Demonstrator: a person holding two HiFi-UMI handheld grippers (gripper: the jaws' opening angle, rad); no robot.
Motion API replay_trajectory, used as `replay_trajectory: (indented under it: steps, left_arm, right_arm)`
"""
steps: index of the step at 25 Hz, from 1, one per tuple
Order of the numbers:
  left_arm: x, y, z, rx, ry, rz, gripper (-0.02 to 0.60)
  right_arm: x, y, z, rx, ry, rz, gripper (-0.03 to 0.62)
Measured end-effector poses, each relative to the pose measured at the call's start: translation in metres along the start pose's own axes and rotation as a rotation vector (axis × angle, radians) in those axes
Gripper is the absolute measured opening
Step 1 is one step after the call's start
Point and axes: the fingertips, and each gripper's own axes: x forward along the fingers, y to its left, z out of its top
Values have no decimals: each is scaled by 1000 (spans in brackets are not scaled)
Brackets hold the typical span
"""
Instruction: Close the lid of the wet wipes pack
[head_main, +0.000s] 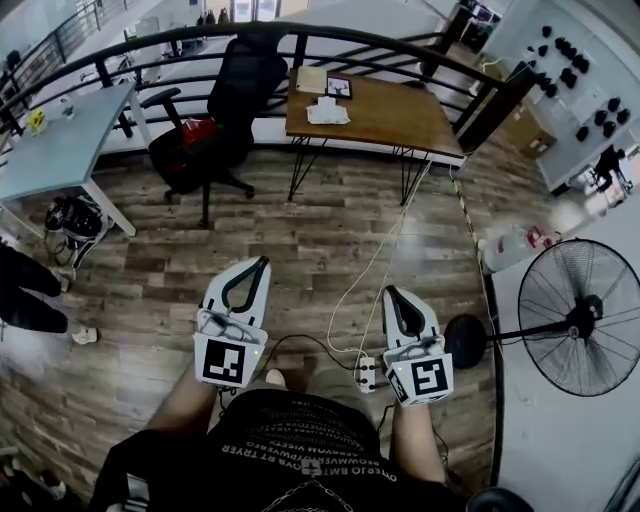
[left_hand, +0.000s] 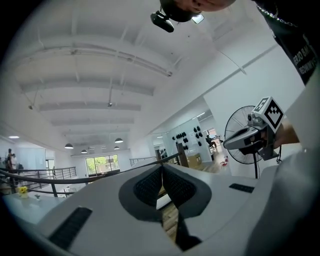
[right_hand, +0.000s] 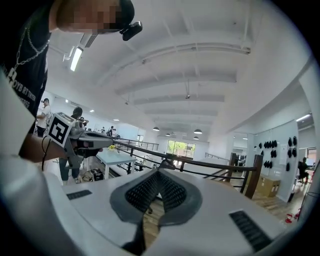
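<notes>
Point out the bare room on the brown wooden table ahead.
Bare: the right half of the brown wooden table in the head view. Crowded: its left end, where a white pack, a black-framed flat item and a tan folder sit close together.

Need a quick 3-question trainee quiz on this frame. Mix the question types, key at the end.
1. True or false: the left claw is clamped on an object.
2. Multiple choice: what stands at the right edge of the head view? A) a floor fan B) a stepladder C) a trolley
3. Short answer: how do the jaws of the right claw stand, and is anything between them?

Key
1. False: its jaws are together with nothing between them.
2. A
3. Shut, with nothing between them.
</notes>
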Motion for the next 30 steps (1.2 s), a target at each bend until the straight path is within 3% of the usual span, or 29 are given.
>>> replay_trajectory:
  steps: [4, 7, 15, 24, 30]
  left_arm:
    - [10, 6, -4, -21, -6, 6, 29]
    - [19, 6, -10, 6, 17, -7, 29]
    - [67, 31, -28, 2, 62, 33, 29]
    - [145, 45, -46, -22, 135, 39, 29]
    - [198, 41, -47, -57, 135, 45, 29]
  right_arm:
    - [8, -5, -7, 15, 28, 5, 17]
    - [24, -10, -16, 19, 61, 25, 22]
    - [84, -43, -26, 52, 53, 62, 114]
    - [151, -104, -41, 63, 75, 99, 118]
    - [178, -136, -54, 75, 102, 149, 118]
